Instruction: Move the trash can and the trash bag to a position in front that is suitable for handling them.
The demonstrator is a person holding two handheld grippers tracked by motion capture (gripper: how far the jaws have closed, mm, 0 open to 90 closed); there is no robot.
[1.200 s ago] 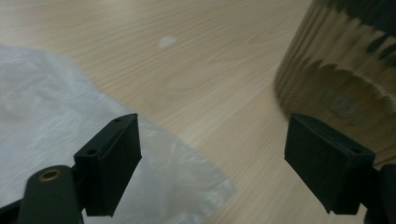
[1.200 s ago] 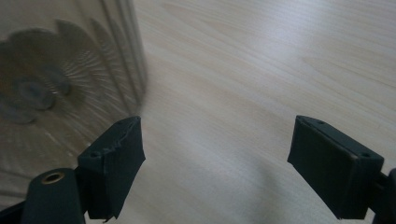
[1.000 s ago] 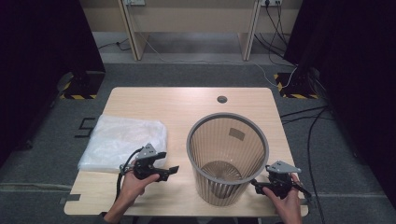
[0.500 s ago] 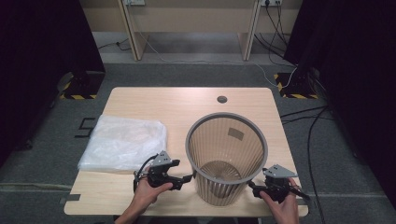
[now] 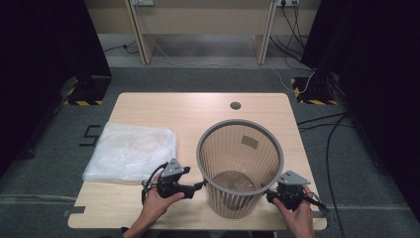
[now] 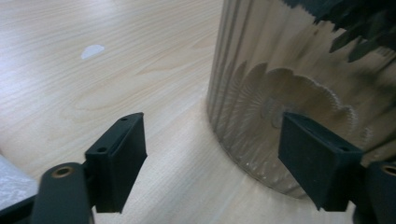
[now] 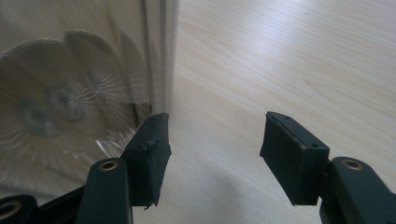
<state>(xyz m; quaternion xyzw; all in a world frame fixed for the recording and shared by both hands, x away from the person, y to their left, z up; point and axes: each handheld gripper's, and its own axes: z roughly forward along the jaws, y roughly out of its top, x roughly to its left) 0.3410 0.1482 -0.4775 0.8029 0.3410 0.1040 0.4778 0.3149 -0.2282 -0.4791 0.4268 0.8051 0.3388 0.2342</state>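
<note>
Your 2 claws flank the ribbed wastebasket (image 5: 240,168) standing on the desk (image 5: 198,111): left claw (image 5: 200,186) released beside its base, right claw (image 5: 270,197) unclenched, jaws just closing, empty.

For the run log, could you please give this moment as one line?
left gripper: open, jaws just closing, beside bin base | right gripper: open, jaws just closing, nothing between, at bin's other side | plastic bag: flat on table

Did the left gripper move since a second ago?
Yes. In the high view the left gripper has shifted rightward across the table, away from the plastic bag and up beside the basket. Its jaws, open, have just been closing slightly.
</note>
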